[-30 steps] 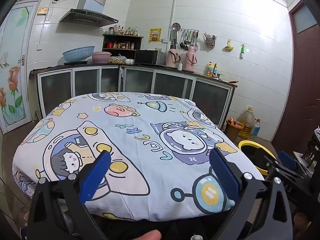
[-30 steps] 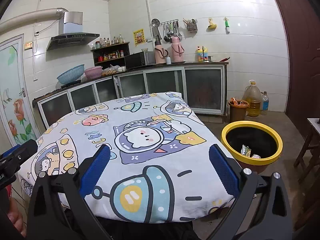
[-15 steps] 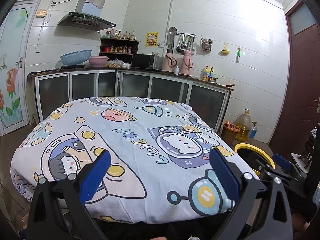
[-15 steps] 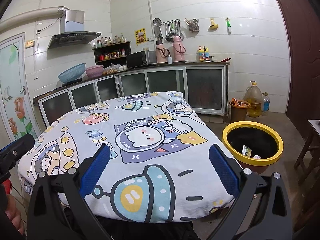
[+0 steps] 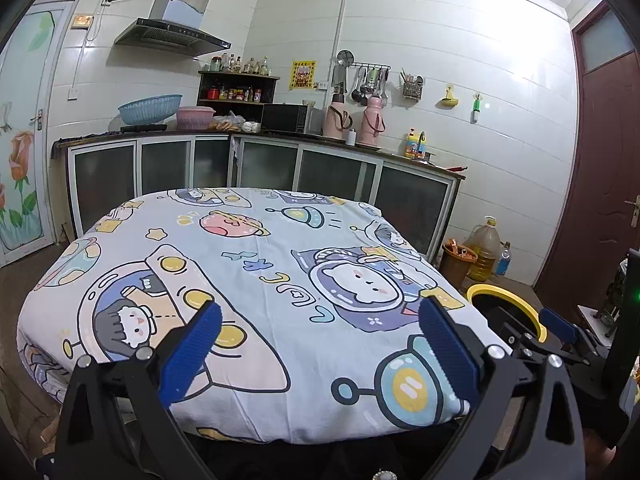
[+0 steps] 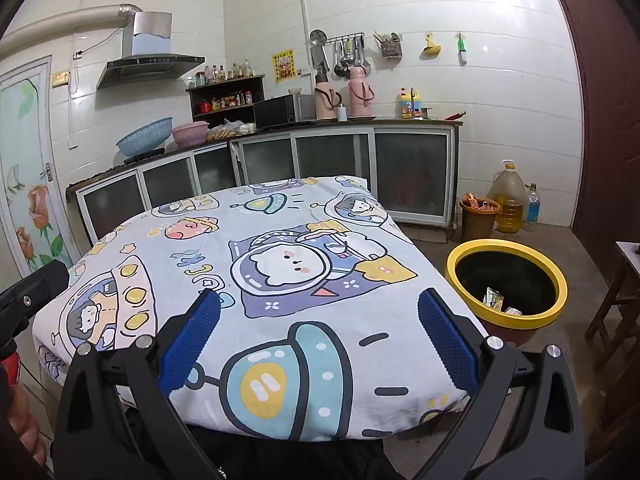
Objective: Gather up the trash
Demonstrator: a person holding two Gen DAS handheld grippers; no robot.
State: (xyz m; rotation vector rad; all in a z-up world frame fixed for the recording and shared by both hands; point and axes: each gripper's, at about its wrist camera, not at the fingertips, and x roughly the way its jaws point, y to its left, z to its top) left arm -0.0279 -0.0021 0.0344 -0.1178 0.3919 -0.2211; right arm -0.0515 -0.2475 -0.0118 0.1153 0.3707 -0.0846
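Observation:
A table under a cartoon-print cloth [image 5: 260, 280] [image 6: 280, 272] fills both views; I see no loose trash on it. A yellow-rimmed bin [image 6: 506, 282] stands on the floor right of the table, with a few wrappers [image 6: 496, 300] inside; its rim shows in the left wrist view [image 5: 508, 300]. My left gripper [image 5: 318, 340] is open and empty above the table's near edge. My right gripper [image 6: 318, 336] is open and empty, also at the near edge. The right gripper's body shows at the right of the left wrist view [image 5: 556, 328].
Kitchen cabinets [image 6: 340, 160] run along the far wall behind the table. A small brown bin [image 6: 478, 216] and an oil jug [image 6: 508, 200] stand in the far right corner. A stool [image 6: 624, 292] is at the right, a door [image 5: 20, 140] at the left.
Both grippers have lifted and tilted up a little, so the table sits lower in both views. Both stay open and empty.

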